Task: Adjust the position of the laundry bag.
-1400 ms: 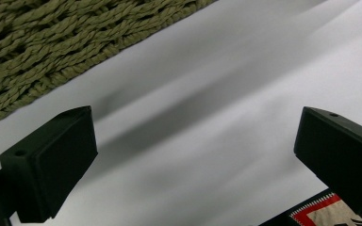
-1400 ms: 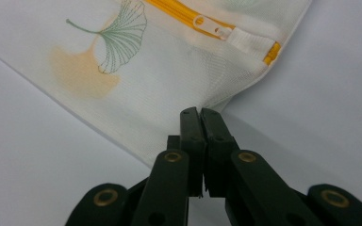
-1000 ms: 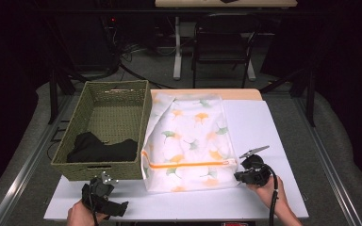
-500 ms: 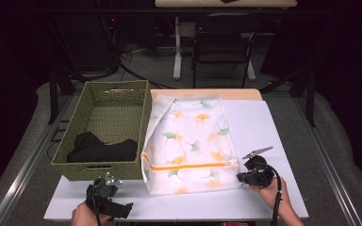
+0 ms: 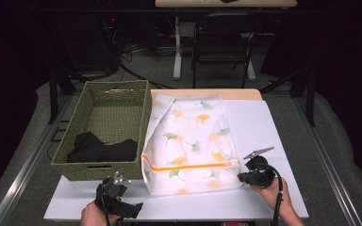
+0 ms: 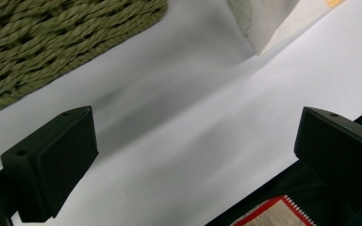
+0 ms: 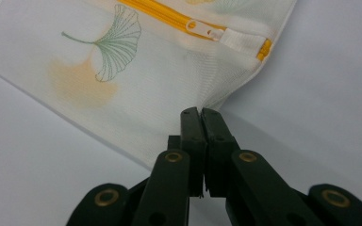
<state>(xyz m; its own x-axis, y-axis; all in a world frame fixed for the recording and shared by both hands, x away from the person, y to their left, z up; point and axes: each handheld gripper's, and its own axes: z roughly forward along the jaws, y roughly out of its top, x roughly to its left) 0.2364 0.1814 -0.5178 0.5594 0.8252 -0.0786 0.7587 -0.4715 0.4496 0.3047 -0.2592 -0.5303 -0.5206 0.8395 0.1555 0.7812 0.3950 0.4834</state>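
Note:
A white mesh bag (image 5: 191,141) printed with ginkgo leaves lies flat on the white table (image 5: 264,127), its orange zipper (image 5: 188,165) running across near the front edge. My right gripper (image 5: 239,177) sits at the bag's front right corner, shut on the fabric edge. In the right gripper view the jaws (image 7: 201,113) meet on the bag (image 7: 122,80) just below the zipper pull (image 7: 207,30). My left gripper (image 5: 125,202) hovers open at the table's front left. Its jaws (image 6: 198,127) stand wide apart with only the table between them.
A woven green basket (image 5: 99,170) stands left of the bag, with dark clothing (image 5: 99,149) piled at its near end. The basket's wall (image 6: 52,42) and a bag corner (image 6: 264,23) lie just ahead of the left gripper. The table's front edge (image 6: 283,174) is close.
My left gripper has shifted a little to the right along the table's front. The right gripper and the bag have stayed still.

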